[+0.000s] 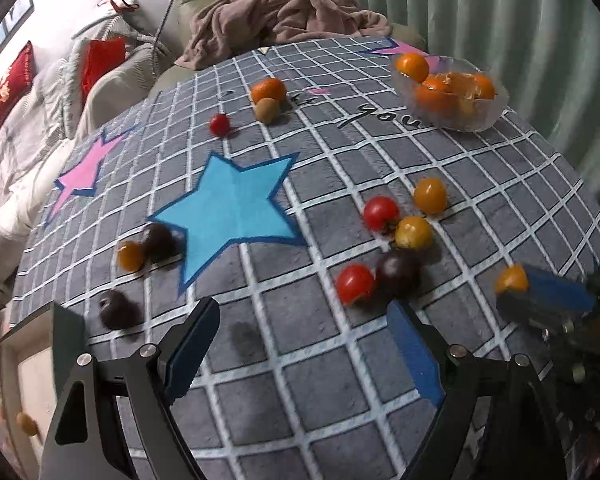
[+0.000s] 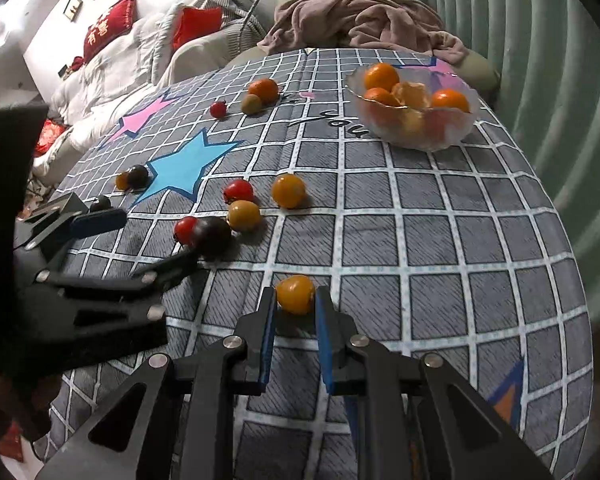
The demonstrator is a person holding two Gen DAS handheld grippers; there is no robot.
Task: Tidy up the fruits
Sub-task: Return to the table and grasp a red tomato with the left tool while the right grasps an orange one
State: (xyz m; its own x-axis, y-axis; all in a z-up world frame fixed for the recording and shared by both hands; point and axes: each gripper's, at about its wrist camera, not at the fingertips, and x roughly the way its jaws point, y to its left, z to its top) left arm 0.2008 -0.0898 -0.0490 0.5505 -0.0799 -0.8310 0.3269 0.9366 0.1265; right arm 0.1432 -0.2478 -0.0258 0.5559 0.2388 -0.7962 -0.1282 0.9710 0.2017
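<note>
My right gripper point(image 2: 295, 304) is shut on a small orange tomato point(image 2: 295, 294), low over the checked tablecloth point(image 2: 440, 240); it also shows in the left wrist view point(image 1: 512, 279). My left gripper point(image 1: 304, 320) is open and empty, just short of a red tomato point(image 1: 355, 283) and a dark plum point(image 1: 398, 271). Beyond lie a yellow tomato point(image 1: 413, 233), a red tomato point(image 1: 381, 213) and an orange tomato point(image 1: 430, 195). A glass bowl point(image 2: 452, 134) with oranges point(image 2: 381, 76) stands at the far right.
At the left lie an orange tomato point(image 1: 130, 255) and two dark plums point(image 1: 159, 240), point(image 1: 116, 309). At the far side sit an orange point(image 1: 268, 90), a kiwi point(image 1: 267, 110) and a red tomato point(image 1: 219, 124). A sofa with a blanket point(image 1: 292, 16) is behind the table.
</note>
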